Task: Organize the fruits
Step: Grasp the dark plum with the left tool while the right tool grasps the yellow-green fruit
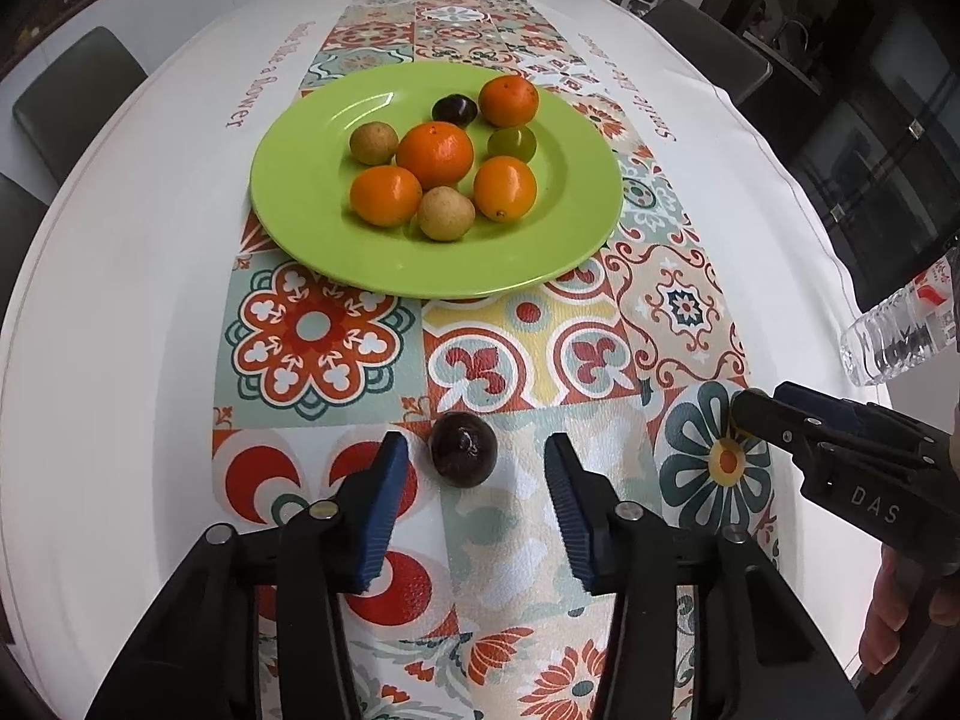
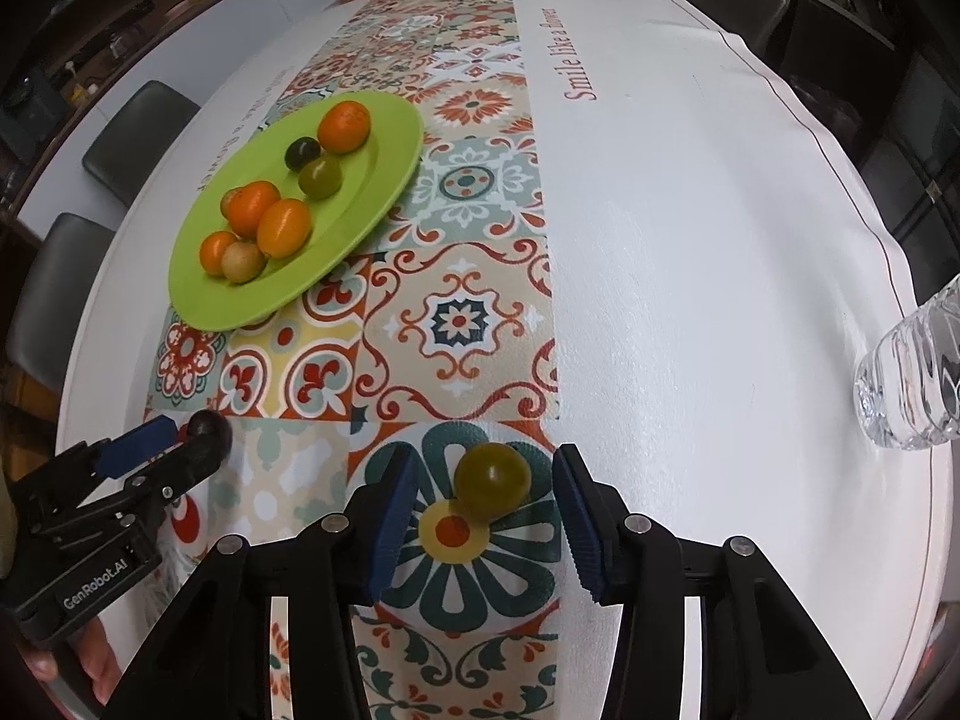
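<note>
Left claw [image 1: 474,465] straddles dark plum [image 1: 463,449] (gaps both sides) | plate [image 1: 300,180] well apart

My left claw [image 1: 474,462] and right claw [image 2: 486,480]: black frames, ribbed blue pads, silver screws, white "DAS" and "GenRobot.AI" lettering.

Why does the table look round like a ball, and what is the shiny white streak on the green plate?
In both wrist views the fisheye lens bends the table into a bulge and darkens the corners. In the left wrist view the streak on the green plate is light glare; the oranges shine too. In the right wrist view the water bottle looks stretched at the edge.
</note>
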Tool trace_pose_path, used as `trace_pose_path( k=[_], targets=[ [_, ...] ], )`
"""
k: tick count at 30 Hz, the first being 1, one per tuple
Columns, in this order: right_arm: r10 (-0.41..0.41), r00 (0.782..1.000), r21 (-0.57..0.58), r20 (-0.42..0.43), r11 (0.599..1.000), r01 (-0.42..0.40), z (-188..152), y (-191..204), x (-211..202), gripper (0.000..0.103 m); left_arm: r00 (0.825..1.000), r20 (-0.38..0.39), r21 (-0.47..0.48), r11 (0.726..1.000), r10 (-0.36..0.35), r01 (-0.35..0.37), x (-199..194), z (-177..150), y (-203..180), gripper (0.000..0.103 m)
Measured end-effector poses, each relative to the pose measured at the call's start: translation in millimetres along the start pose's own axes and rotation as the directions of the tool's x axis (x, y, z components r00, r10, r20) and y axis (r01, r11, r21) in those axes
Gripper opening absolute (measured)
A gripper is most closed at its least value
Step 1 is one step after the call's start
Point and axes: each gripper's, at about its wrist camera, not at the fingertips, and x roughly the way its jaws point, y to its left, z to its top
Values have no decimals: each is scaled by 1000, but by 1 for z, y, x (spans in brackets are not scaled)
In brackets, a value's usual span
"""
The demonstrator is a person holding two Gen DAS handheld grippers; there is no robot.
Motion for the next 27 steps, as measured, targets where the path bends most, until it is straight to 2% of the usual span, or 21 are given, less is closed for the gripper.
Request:
trace_pose_path(
  k=[10,15,20,27],
  targets=[
    [9,999,4,-33,1000,-9,0,-1,12,35,1000,-15,-10,1000,-1,1,6,1,1,32],
    [11,999,3,-31,1000,-11,-1,-2,13,29,1000,-11,-7,1000,9,-9,6,1,1,24],
    [26,1000,-13,-16,1000,-26,-3,1,10,29,1000,-3,-5,1000,-5,5,4,-2,0,23],
    [56,998,-66,36,996,-54,-6,12,-6,29,998,57,15,1000,-24,23,-16,-4,-6,23]
  ],
)
